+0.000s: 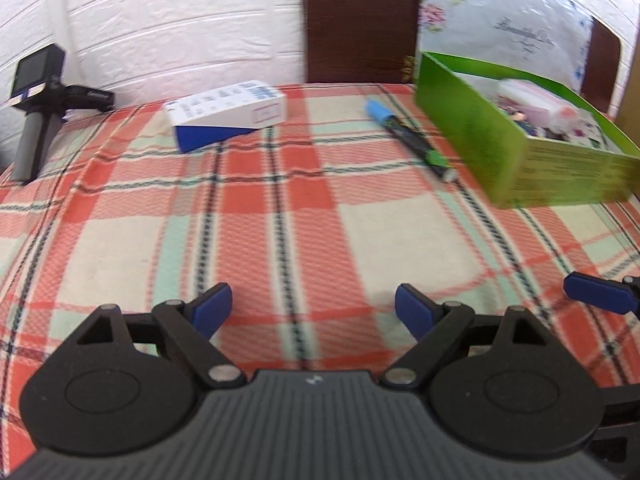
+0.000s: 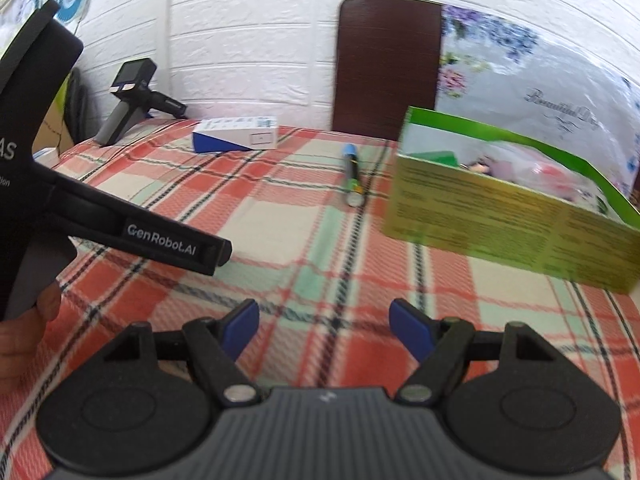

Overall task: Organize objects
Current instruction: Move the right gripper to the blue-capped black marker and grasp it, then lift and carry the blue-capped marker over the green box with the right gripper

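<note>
While both claws gape empty, marker (image 1: pixel 408 140) lies ahead — beside green box (image 1: pixel 472 136).

Plaid cloth (image 1: pixel 280 216), brown chair (image 1: pixel 360 20), handheld cam (image 1: pixel 38 76) (left edge).

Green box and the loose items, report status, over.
Left gripper and right gripper open, empty. Marker and white-blue carton lie outside green box. Nothing blocking.
</note>
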The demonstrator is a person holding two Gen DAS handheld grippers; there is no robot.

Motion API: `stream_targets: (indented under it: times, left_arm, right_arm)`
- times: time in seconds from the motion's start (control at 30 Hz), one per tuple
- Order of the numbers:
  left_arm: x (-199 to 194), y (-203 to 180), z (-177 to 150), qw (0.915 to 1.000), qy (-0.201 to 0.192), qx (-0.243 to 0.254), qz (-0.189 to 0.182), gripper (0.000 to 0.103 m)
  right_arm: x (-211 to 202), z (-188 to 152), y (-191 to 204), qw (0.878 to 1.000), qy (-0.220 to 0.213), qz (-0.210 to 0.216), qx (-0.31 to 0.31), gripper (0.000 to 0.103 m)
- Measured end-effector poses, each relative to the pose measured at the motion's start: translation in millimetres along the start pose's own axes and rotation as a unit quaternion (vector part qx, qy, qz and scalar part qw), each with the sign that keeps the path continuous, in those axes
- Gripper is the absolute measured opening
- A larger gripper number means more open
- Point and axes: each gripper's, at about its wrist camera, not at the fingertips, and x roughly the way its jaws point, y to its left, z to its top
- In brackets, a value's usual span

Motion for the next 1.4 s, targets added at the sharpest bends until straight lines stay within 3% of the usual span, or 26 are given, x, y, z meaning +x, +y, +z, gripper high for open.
stream_targets:
  times: [0.2,0.37,0.57,0.83,0.87,0.93,0.97,1.03,1.3,1.4]
  left_arm:
    - [5.5,34.8,0.6,0.9992,-0.017,-0.012,0.034,0.093]
    - [7.7,72.8,-4.0,0.9961,-0.043,-0.048,0.061,0.098]
    - [4.2,81.3,-10.2,0.9933,-0.081,-0.073,0.038,0.1]
    - [1.6,101.0,-13.5,0.985,-0.111,-0.132,-0.003,0.1]
    - [1.9,102.0,-13.3,0.9844,-0.112,-0.136,-0.005,0.1]
    - [2.2,102.9,-13.0,0.9835,-0.114,-0.14,-0.008,0.1]
    - [2.1,103.8,-13.3,0.9832,-0.115,-0.141,-0.01,0.1]
    - [2.1,105.1,-13.5,0.9826,-0.116,-0.144,-0.012,0.1]
    - [1.9,106.2,-13.9,0.9829,-0.115,-0.144,-0.012,0.1]
    - [2.5,105.2,-13.5,0.9839,-0.111,-0.139,-0.01,0.1]
  right_arm:
    - [19.2,15.2,21.8,0.999,0.01,0.034,-0.021,0.075]
    - [36.8,47.4,32.6,0.998,-0.022,0.014,-0.058,0.075]
    - [84.6,98.3,29.5,0.995,-0.044,-0.027,-0.087,0.072]
    - [166.1,135.2,19.0,0.992,0.026,-0.09,-0.087,0.07]
    - [172.8,136.5,20.8,0.99,0.039,-0.089,-0.098,0.06]
    - [179.6,140.0,15.1,0.993,0.06,-0.068,-0.07,0.056]
    - [180.8,141.3,11.6,0.994,0.071,-0.059,-0.054,0.04]
    - [178.9,141.1,0.5,0.996,0.088,-0.012,0.001,0.027]
    - [114.8,91.3,18.0,0.996,0.064,0.066,-0.001,0.028]
    - [82.8,64.0,31.9,0.996,0.044,0.074,-0.024,0.028]
